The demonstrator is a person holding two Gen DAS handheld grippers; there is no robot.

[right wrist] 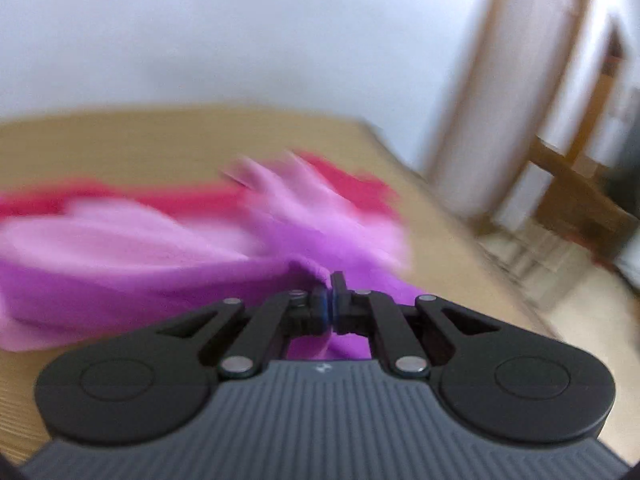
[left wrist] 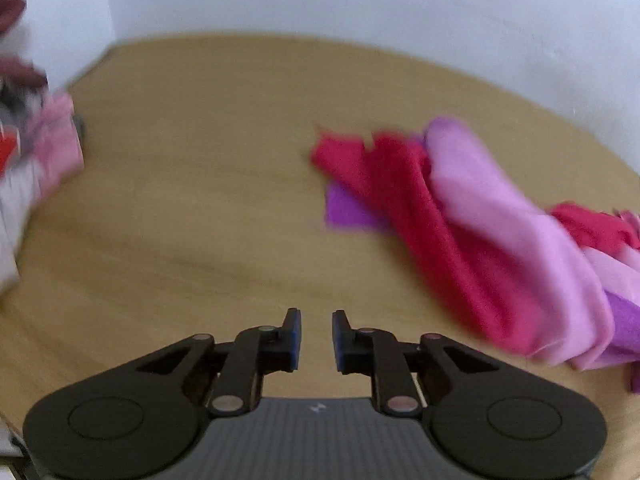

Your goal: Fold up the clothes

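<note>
Purple fleece cloth [right wrist: 132,284], soft and crumpled, lies on the light wooden table [right wrist: 120,136] bundled with a pale pink fleece cloth [right wrist: 120,236] and a red fleece cloth [right wrist: 352,184]. In the right wrist view the bundle spreads from the near middle to the left, purple nearest, pink over it, red along the far side. A raised fold of the purple cloth sits pinched between the fingers of the right gripper [right wrist: 330,300], whose jaws are pressed together on it with no gap showing.

From the left wrist view the same heap sits to the right on the table [left wrist: 192,184]: the red cloth [left wrist: 404,200] trails towards the far left, the pink cloth [left wrist: 504,216] drapes over it, and a purple corner [left wrist: 348,210] lies flat underneath. The left gripper [left wrist: 317,338] hangs over bare wood near the middle, well apart from the heap, its jaws a narrow gap apart with nothing between them.

At the far left edge stands a blurred stack of pink and pale fabrics [left wrist: 52,148]; whether a container holds them cannot be told. A white wall [left wrist: 360,0] runs behind the table.
</note>
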